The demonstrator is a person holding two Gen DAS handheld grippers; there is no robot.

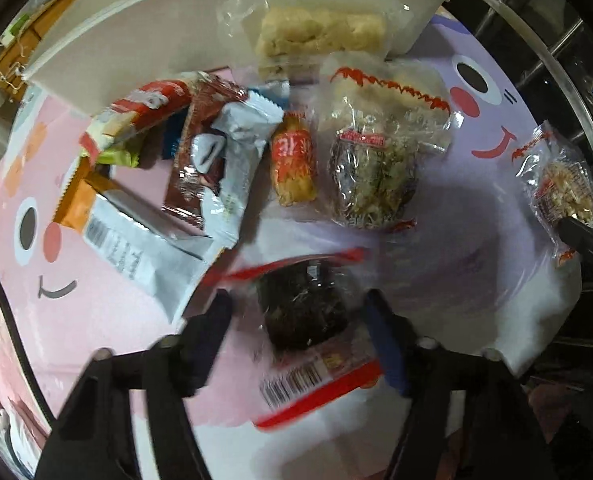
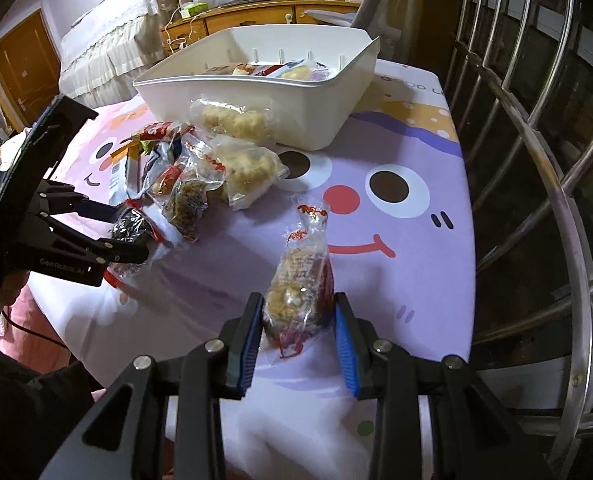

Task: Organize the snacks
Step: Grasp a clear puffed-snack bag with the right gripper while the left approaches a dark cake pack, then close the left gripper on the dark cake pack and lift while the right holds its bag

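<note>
Clear plastic wrappers crowd a round bench covered w/ a pink-and-lilac cartoon-face cloth, where a person works 2 hand-held tools amid loose snacks.

The right tool grips 1 clear pack of pale puffed-rice cake, red print at both ends, its blue pads pressed to the pack's sides just above the cloth, near the bench's right edge.

The left tool points down over 1 dark seaweed-type snack pack w/ red trim and a barcode. The pack lies flat on the cloth between the two fingers; the jaws stand partly apart, and motion blur leaves it unclear whether the pads touch it, prob. not.

1 white bin sits at the far side of the bench, holding several small packs; exact no. can't be read.

Against the bin's front wall lies 1 clear bag of pale yellow puffs. Nearer, 1 big clear bag of mixed rice cakes, 1 small red-and-orange wrapped piece, and a pile of approx. 6 foil packs in silver, brown, red, orange and green, overlapping one another.

Metal railing curves past the bench's right side.
</note>
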